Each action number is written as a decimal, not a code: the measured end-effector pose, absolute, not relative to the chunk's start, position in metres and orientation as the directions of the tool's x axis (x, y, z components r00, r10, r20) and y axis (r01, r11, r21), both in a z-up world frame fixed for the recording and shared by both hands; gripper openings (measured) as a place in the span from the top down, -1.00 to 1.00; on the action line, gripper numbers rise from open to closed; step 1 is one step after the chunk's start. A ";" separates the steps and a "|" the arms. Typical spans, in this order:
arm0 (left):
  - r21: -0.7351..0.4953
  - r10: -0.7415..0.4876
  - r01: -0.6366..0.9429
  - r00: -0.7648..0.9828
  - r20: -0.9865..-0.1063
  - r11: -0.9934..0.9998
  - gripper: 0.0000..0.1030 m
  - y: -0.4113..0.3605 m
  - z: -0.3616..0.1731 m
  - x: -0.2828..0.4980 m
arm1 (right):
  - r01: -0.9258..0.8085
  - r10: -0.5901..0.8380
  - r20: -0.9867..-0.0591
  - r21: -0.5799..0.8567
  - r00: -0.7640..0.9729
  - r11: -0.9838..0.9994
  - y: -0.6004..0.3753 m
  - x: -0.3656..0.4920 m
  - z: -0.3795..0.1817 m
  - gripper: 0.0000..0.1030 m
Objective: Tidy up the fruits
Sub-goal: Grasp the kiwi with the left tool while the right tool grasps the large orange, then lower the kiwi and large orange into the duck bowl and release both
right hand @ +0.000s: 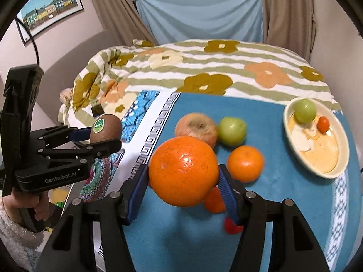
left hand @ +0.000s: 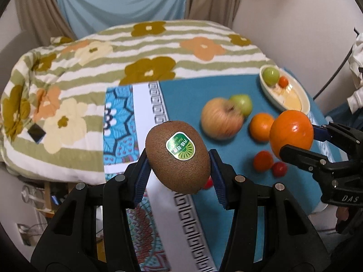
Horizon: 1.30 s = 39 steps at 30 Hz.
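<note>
Left gripper (left hand: 178,170) clamps a stickered kiwi (left hand: 178,156) between its blue pads, raised above the patterned tablecloth (left hand: 181,95); right gripper (right hand: 181,192) clamps a large orange (right hand: 182,171) likewise; apple (right hand: 196,129), green fruit (right hand: 231,130) and mandarin (right hand: 245,163) rest on the cloth; oval dish (right hand: 340,136) holds two small fruits.

"GenRobot.AI" on left gripper (right hand: 103,145); "DAS" on right gripper (left hand: 299,145)
</note>
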<state>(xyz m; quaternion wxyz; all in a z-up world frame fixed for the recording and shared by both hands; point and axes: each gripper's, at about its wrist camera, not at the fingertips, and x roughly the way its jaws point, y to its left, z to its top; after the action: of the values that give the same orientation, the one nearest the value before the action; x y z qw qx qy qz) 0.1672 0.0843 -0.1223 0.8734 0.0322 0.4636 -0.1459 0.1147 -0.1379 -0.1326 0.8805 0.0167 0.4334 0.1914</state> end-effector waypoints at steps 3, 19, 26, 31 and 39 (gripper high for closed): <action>-0.089 -0.218 0.251 0.550 -0.806 0.964 -0.05 0.069 -0.110 0.167 | -0.326 0.363 -0.743 0.204 0.563 0.923 -0.163 0.119 -0.121 -0.10; -0.161 -0.252 0.203 0.589 -0.768 0.966 -0.05 -0.080 -0.086 0.184 | -0.337 0.352 -0.736 0.177 0.579 0.925 -0.318 0.160 -0.105 -0.10; -0.180 -0.281 0.231 0.558 -0.781 0.956 -0.05 -0.149 -0.107 0.209 | -0.332 0.351 -0.748 0.185 0.564 0.925 -0.368 0.183 -0.119 -0.10; -0.187 -0.290 0.239 0.528 -0.798 0.953 -0.05 -0.186 -0.129 0.231 | -0.327 0.354 -0.763 0.197 0.541 0.924 -0.398 0.199 -0.135 -0.10; -0.122 -0.237 0.261 0.473 -0.848 0.958 -0.05 -0.231 -0.170 0.259 | -0.308 0.355 -0.783 0.219 0.510 0.926 -0.428 0.220 -0.159 -0.10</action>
<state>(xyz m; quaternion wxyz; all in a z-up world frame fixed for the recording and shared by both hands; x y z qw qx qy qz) 0.2586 -0.2309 -0.1703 0.8582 0.0120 0.4923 -0.1452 0.2203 -0.4277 -0.1585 0.8684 0.0258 0.4568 0.1911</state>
